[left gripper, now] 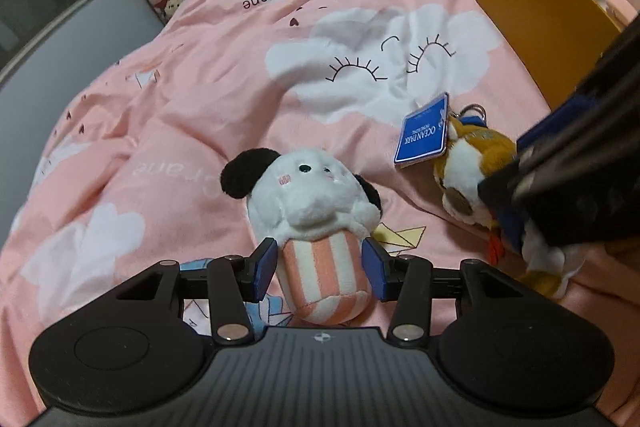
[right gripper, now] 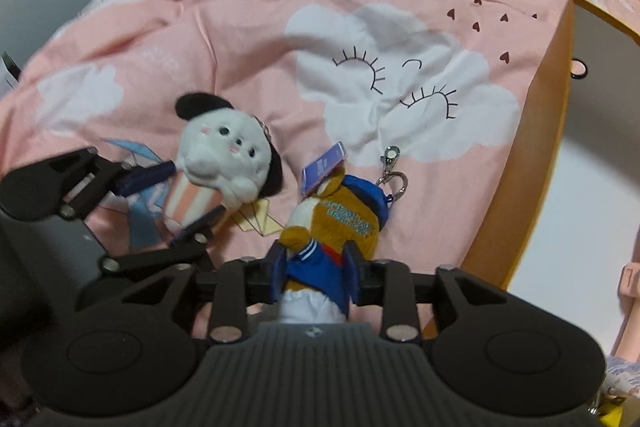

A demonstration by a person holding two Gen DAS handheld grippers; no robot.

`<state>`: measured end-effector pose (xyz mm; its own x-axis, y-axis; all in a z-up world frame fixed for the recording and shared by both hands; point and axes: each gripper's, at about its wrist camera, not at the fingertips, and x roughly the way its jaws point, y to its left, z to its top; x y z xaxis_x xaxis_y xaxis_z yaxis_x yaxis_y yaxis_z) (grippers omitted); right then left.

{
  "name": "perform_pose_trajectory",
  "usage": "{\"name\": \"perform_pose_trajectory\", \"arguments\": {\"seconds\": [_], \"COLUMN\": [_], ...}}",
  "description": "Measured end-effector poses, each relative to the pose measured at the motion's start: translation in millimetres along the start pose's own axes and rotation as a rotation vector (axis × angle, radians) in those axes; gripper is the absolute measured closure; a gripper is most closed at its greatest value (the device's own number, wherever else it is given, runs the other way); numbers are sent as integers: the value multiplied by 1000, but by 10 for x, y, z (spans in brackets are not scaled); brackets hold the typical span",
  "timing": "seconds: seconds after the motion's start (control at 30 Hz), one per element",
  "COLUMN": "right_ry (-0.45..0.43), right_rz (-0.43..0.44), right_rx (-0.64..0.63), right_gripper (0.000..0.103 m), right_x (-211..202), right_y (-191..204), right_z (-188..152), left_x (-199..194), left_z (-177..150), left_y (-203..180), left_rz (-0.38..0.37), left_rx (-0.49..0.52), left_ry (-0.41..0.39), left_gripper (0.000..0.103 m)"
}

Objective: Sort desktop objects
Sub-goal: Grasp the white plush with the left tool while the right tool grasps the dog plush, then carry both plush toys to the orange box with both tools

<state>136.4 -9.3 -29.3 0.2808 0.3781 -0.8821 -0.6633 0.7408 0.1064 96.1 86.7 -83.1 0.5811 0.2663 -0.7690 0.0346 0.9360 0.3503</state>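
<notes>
- Surface: pink bedsheet (left gripper: 192, 115) printed with white clouds and small hearts; soft and creased, so anything on it sat in shallow folds.
- Item one: white plush dog (left gripper: 316, 219) with black ears and a pink-striped lower body, lying on the sheet near the middle.
- Left gripper (left gripper: 322, 269): fingers stood either side of the striped body, blue pads (left gripper: 266, 267) at or just off the fabric; whether they pressed in could not be told, as the plush showed no clear pinch. In the right wrist view the same gripper (right gripper: 188, 201) bracketed the striped part from both sides.
- Item two: brown plush toy (right gripper: 340, 223) in a blue jacket, with a blue tag (right gripper: 324, 167) and a metal clip (right gripper: 390, 167), lying just beside the orange box (right gripper: 532, 163).
- Right gripper (right gripper: 316, 269): fingers closed in on the blue jacket at the toy's lower half, fabric bunched between them; judged to have hold of it.
- Destination: the orange box stood open at the right, white inside; some pink items showed at its edge, too small to name.
- Handling advice, as judgement: the left fingers should close on the firm striped body, not the loose ears, before lifting.
- The right toy should be lifted straight up so the clip and tag clear the box wall.
- The two grippers sat near each other; raising one at a time would avoid a knock.
</notes>
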Motion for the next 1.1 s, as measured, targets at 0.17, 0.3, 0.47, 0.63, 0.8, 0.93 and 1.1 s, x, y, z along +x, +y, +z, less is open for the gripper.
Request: {"name": "perform_pose_trajectory", "arguments": {"seconds": [0.17, 0.3, 0.47, 0.63, 0.8, 0.93, 1.1], "right_ry": [59, 93, 125, 116, 6, -100, -235], "right_rz": [-48, -68, -151, -159, -63, 77, 235], "right_rx": [-47, -71, -121, -134, -28, 136, 284], "right_gripper": [60, 53, 58, 64, 65, 65, 65], "right_x": [123, 207, 333, 277, -99, -484, -992], "right_y": [86, 103, 161, 139, -3, -286, -635], "right_z": [-16, -16, -23, -34, 35, 110, 68], "left_x": [4, 27, 74, 131, 158, 189, 165], "left_z": [-20, -27, -9, -1, -8, -4, -26], "left_y": [141, 310, 378, 384, 379, 344, 402], "left_rz": [-45, -102, -120, -113, -110, -98, -115], "left_rx": [-70, -151, -174, -180, -171, -156, -203], "left_ry": [-7, -7, -1, 21, 31, 41, 31], "left_gripper": [49, 49, 46, 42, 39, 42, 49]}}
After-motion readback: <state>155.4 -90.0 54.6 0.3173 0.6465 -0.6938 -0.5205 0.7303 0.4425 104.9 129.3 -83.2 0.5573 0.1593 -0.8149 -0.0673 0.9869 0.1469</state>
